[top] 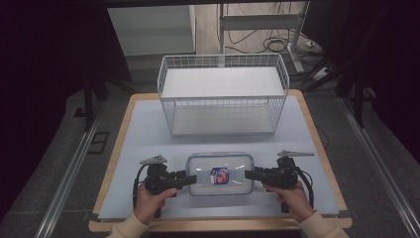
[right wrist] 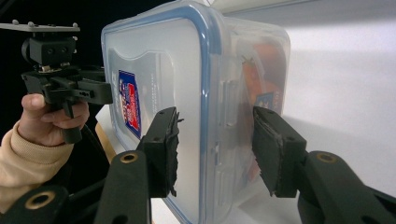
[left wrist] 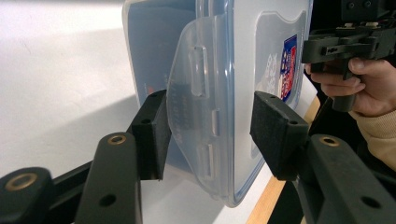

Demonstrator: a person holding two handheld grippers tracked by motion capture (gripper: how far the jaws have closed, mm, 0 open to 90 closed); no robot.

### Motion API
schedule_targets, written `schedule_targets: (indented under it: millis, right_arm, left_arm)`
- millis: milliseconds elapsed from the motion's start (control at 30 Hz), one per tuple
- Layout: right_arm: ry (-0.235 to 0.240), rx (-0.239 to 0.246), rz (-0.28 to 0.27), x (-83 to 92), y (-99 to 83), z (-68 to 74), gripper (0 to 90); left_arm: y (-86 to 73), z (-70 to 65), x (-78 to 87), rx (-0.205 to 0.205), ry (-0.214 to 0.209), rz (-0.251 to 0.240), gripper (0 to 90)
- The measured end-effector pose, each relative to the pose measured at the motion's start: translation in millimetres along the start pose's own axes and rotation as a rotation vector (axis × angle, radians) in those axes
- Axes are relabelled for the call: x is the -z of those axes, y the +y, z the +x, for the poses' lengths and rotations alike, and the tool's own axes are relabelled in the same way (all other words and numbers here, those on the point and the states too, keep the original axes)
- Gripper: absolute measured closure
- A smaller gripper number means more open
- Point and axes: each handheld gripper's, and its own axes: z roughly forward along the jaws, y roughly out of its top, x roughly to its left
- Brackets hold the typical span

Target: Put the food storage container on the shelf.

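Grey-matted table, bare between wire basket and near edge, carries a lidded box there, right gripper clamped on one end, left gripper straddling the other, jaws not yet pressing.

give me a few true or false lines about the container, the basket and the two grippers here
1. The clear container sits between the left gripper and the right gripper. True.
2. The container is inside the wire basket. False: it rests on the table in front of the basket.
3. The container's lid is off. False: the blue-rimmed lid is on.
4. The container's label carries red and blue. True.
5. The basket lies tipped on its side. False: it stands upright.
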Motion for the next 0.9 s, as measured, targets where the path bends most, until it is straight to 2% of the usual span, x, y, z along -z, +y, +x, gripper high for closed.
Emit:
schedule_targets:
  millis: [400,767,900]
  right_arm:
    - [0.002,0.048,-0.036,7.1,22.0,11.3,52.5]
    - [-0.012,0.123,-0.082,22.9,62.5,31.8,52.3]
    - [-0.015,0.133,-0.094,28.0,75.6,35.3,52.3]
  left_arm:
    - [24.5,-8.5,11.3,-0.044,0.003,-0.038,48.8]
    - [64.6,-23.8,25.5,-0.115,0.006,-0.086,48.9]
    - [77.5,-27.1,26.4,-0.119,0.000,-0.098,48.9]
